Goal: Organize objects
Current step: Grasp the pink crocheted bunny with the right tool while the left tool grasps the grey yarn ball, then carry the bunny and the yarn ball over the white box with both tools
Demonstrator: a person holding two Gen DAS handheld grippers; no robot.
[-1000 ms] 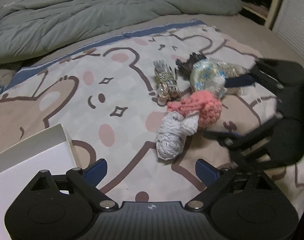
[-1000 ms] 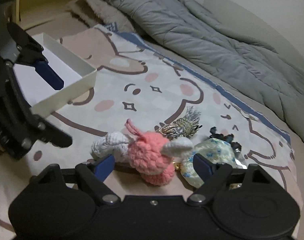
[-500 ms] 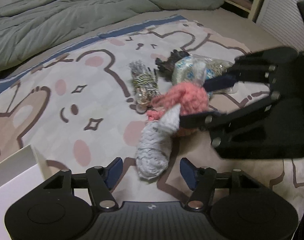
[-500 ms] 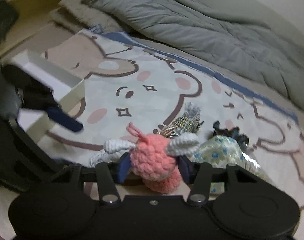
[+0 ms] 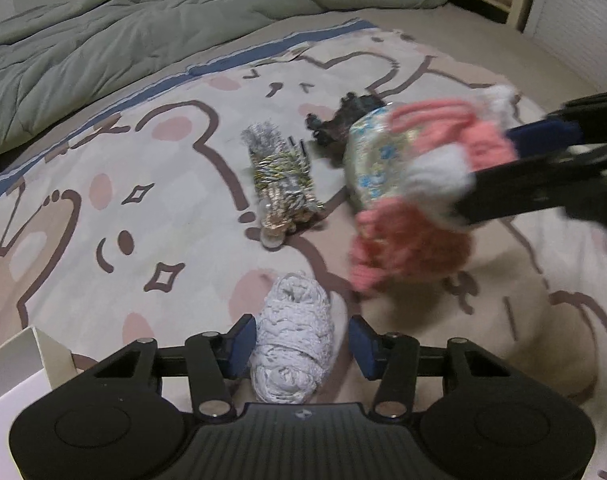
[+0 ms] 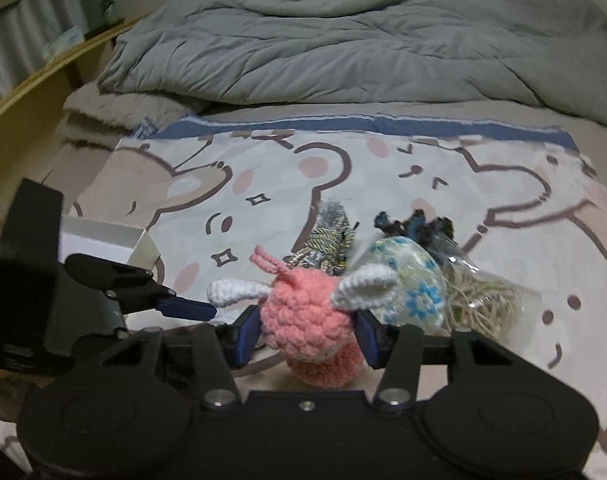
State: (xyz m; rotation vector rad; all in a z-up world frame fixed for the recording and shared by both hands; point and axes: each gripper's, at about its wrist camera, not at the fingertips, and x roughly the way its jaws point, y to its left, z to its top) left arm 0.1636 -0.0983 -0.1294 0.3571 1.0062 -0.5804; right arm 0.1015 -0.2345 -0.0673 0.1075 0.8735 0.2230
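Pink crochet toy (image 6: 307, 320) sharp only from right wrist.

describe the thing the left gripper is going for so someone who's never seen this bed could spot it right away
On the bear-print blanket, look nearest the left gripper, between its jaws, which have just been closing. There lies a white crocheted roll. Unlike the metallic bundle and floral pouch behind it, it is plain white yarn.

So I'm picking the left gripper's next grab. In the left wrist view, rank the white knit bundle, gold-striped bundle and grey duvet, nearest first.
1. white knit bundle, between its fingers.
2. gold-striped bundle, mid-blanket.
3. grey duvet, far back.
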